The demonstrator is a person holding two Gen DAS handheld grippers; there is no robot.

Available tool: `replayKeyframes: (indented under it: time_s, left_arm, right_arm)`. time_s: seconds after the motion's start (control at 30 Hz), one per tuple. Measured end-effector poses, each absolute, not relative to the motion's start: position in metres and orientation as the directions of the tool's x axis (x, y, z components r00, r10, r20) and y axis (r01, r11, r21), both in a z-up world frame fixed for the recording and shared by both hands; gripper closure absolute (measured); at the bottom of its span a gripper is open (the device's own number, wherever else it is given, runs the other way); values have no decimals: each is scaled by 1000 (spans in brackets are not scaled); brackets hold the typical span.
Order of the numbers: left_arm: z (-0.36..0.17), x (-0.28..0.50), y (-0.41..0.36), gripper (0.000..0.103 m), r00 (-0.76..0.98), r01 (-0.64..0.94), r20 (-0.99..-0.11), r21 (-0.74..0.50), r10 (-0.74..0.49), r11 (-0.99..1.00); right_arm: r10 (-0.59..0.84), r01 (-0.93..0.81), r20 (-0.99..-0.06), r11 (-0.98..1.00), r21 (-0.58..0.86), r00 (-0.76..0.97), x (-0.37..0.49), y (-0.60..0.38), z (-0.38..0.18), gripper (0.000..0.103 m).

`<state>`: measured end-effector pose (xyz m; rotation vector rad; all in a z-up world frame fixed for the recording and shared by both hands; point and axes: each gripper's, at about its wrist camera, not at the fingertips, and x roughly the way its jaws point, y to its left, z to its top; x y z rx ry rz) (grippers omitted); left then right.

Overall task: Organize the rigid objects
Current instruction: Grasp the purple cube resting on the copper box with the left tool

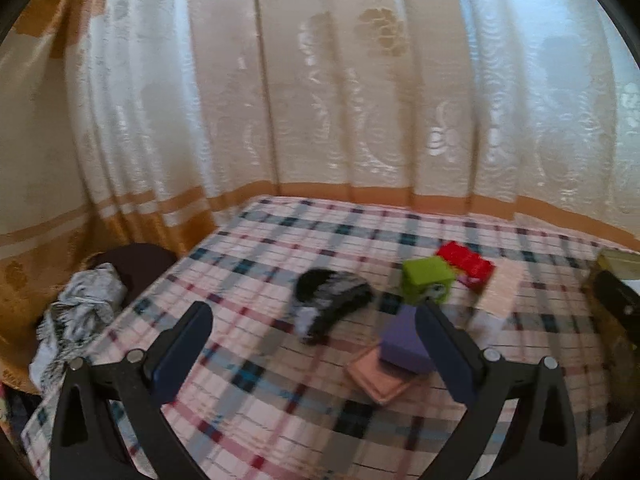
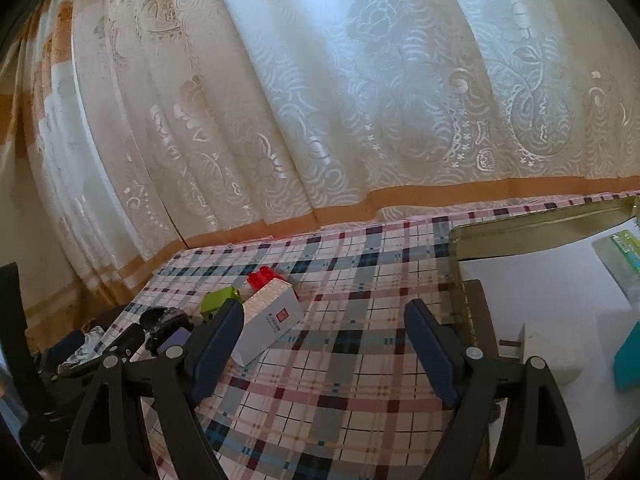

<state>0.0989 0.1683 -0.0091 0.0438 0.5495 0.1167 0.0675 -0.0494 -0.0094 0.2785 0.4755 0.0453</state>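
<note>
On the plaid tablecloth (image 1: 248, 392) lie a purple block (image 1: 402, 342) on a pink flat piece (image 1: 378, 380), a green cube (image 1: 426, 284), a red brick (image 1: 466, 264), a pale pink box (image 1: 500, 290) and a black and white brush-like object (image 1: 332, 300). My left gripper (image 1: 316, 320) is open and empty above the cloth, in front of the brush. My right gripper (image 2: 324, 320) is open and empty; the white box (image 2: 270, 322) lies by its left finger. The green cube (image 2: 218, 300) and red brick (image 2: 262, 278) show behind it.
A gold-rimmed tray (image 2: 532, 232) with a white liner stands at the right, holding a white block (image 2: 548, 354), a teal item (image 2: 628, 354) and a green packet (image 2: 622, 254). Curtains (image 1: 320, 80) hang behind. Crumpled cloth (image 1: 80, 312) lies off the table's left edge.
</note>
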Motion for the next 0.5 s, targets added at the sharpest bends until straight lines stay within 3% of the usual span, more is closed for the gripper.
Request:
replayKeyframes:
  time_s: [0.2, 0.43, 0.5]
  left_arm:
    - [-15, 112, 139, 7, 831, 36, -555, 103, 28, 994]
    - [-30, 139, 124, 46, 754, 83, -656, 116, 14, 990]
    - [-36, 145, 120, 49, 727, 102, -687, 123, 11, 987]
  right_arm:
    - [9, 85, -402, 973, 215, 916, 57, -51, -1, 19]
    - [20, 82, -420, 972, 222, 907, 61, -57, -2, 19]
    - [27, 77, -421, 971, 227, 907, 62, -57, -2, 19]
